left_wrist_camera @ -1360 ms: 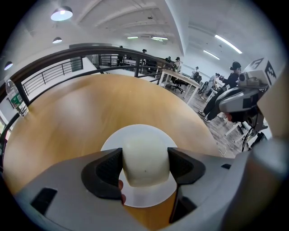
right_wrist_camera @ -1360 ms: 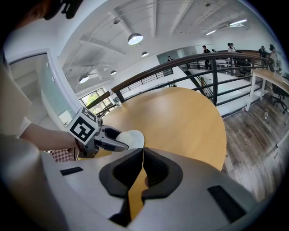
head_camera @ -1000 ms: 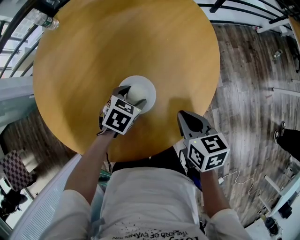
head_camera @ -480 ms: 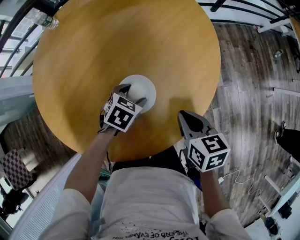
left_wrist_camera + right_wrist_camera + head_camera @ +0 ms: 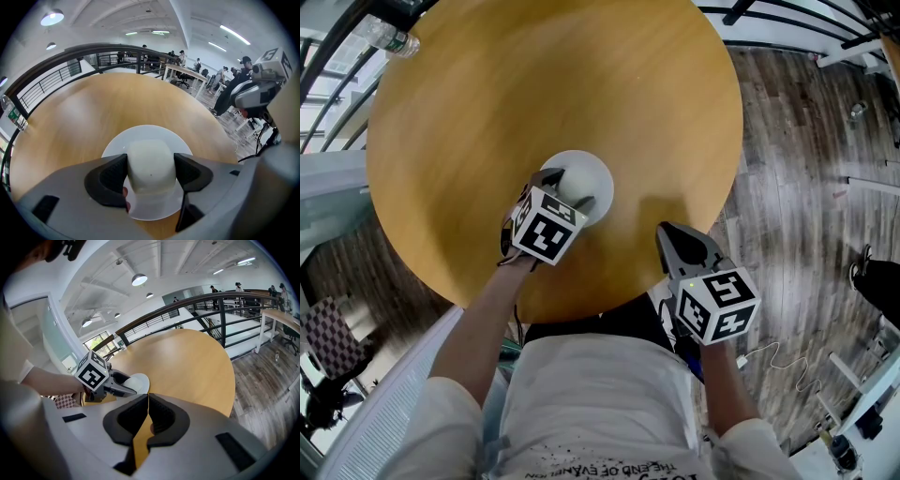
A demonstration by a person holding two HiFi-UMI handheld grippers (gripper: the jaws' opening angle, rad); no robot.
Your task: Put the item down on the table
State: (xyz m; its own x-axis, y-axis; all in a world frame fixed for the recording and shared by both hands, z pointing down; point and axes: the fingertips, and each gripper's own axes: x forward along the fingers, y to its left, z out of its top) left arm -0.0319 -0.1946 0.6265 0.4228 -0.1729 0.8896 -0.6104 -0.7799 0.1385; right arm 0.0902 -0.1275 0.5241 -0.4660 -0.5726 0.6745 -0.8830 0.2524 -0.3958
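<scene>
Your left tongs point(image 5: 566, 189) are closed on the white item point(image 5: 150, 161), a smooth rounded lump pinched on both sides by the dark pads. Under it sits a round white plate point(image 5: 117, 145), which lies on the near half of the round wooden bench point(image 5: 534, 84), toward 6 o'clock from the bench's centre. Whether the item already rests on the plate or hangs just above it cannot be told.

Over the last second very little has changed. Your left tongs and their marker cube have drifted a touch toward 3 o'clock, and the plate shows almost in the same spot. The grip has not let go. That suggests the lowering is nearly over and the release is the step left, so the task looks close to done but not finished.

Your right tongs point(image 5: 147, 404) are closed with nothing between them, and have stayed at the bench's near edge at about 5 o'clock, well apart from the plate. A clear bottle point(image 5: 389, 39) lies at the far edge at about 10 o'clock
</scene>
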